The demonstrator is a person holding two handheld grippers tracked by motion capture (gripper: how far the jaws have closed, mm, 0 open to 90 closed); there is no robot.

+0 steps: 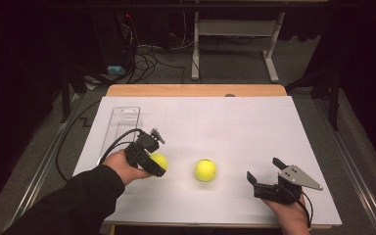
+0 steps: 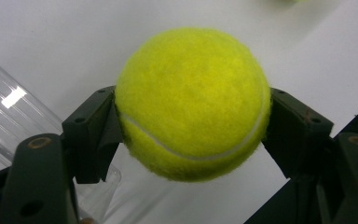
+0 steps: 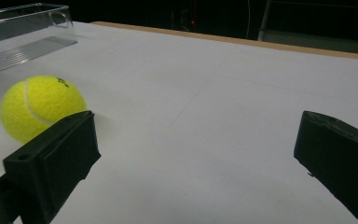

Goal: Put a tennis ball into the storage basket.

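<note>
I hold one fuzzy yellow-green tennis ball (image 2: 192, 103) clamped in my left gripper (image 1: 152, 161), the two black jaws pressing on opposite sides of it at its widest line. I take it across the middle so that the round felt cannot squirt out forward or back, and in the left gripper view the white seam runs under the grip, clear of both pads. The ball hangs free above the white sheet covering the table (image 1: 235, 122), not resting on it, as far as I can judge from the gap beneath it.

The long clear plastic tube tray (image 1: 122, 125) lies at about eleven o'clock from my left gripper, just beside it, its length running away from me. I read it as the place where the balls belong, which is why I carry this ball on that side of the table.

A second yellow-green tennis ball (image 1: 205, 170) sits on the sheet at three o'clock from the held one, near the table's middle and well apart from the tray. My right gripper (image 1: 267, 176) rests low on the sheet at three o'clock from that ball, jaws spread wide with nothing between them. In the right gripper view the loose ball lies off at ten o'clock, outside the left jaw, so I would need to swing toward it before closing.
</note>
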